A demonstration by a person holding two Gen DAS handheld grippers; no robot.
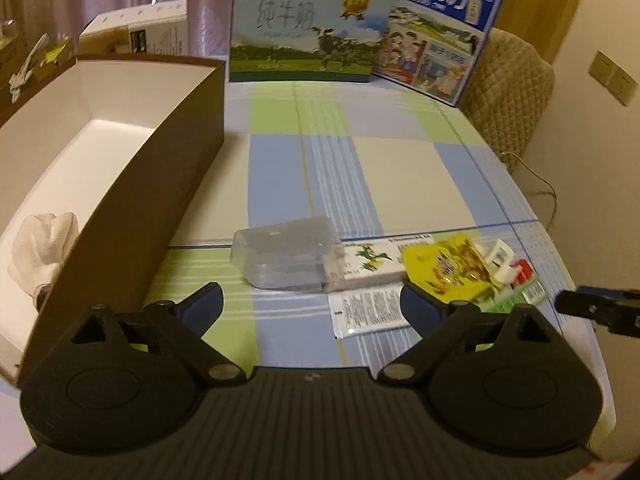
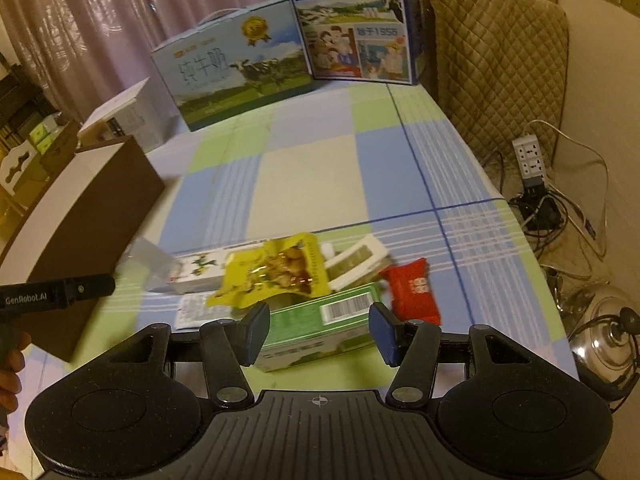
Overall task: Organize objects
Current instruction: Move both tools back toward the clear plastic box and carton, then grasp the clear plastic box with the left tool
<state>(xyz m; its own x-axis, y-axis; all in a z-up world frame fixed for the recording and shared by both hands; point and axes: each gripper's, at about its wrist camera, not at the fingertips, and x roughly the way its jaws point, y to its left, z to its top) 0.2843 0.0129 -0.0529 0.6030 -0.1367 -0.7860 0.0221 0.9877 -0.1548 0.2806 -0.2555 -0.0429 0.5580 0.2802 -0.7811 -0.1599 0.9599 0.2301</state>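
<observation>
A brown box with a white inside (image 1: 132,168) stands at the left and holds a white crumpled thing (image 1: 44,248). A clear plastic case (image 1: 288,258) lies on the checked tablecloth just ahead of my open, empty left gripper (image 1: 312,308). Beside it lie a white box with green print (image 1: 372,264), a yellow snack bag (image 1: 444,272), and a flat white sachet (image 1: 368,314). My right gripper (image 2: 320,326) is open with its fingers either side of a green box (image 2: 320,324). A red packet (image 2: 412,288) and the yellow snack bag (image 2: 276,272) lie near it.
Two milk cartons (image 1: 308,28) (image 2: 348,20) stand at the table's far edge, with a white box (image 1: 140,32) to the left. A quilted chair (image 2: 496,56) is behind the table. A power strip, cables (image 2: 532,160) and a steel kettle (image 2: 604,344) are on the floor at right.
</observation>
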